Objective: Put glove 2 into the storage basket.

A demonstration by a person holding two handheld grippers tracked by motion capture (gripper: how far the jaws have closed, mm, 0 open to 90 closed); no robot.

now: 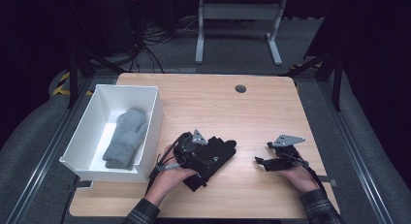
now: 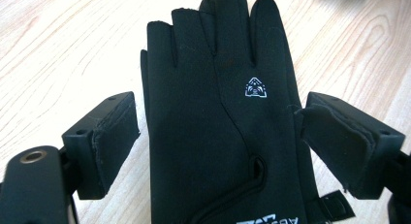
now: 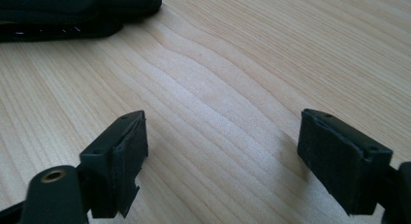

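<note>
Now the left gripper (image 2: pixel 218 136) straddles the black glove (image 2: pixel 218 112) lying flat on the wooden table (image 1: pixel 261 112), jaws released; the right gripper (image 3: pixel 223 156) hovers nearby, spread, grasping nothing.

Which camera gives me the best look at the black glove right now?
The left gripper view: the black glove lies flat, fingers and white logo clear. The high view has the left tool covering much of it. The right gripper view catches just an edge.
</note>
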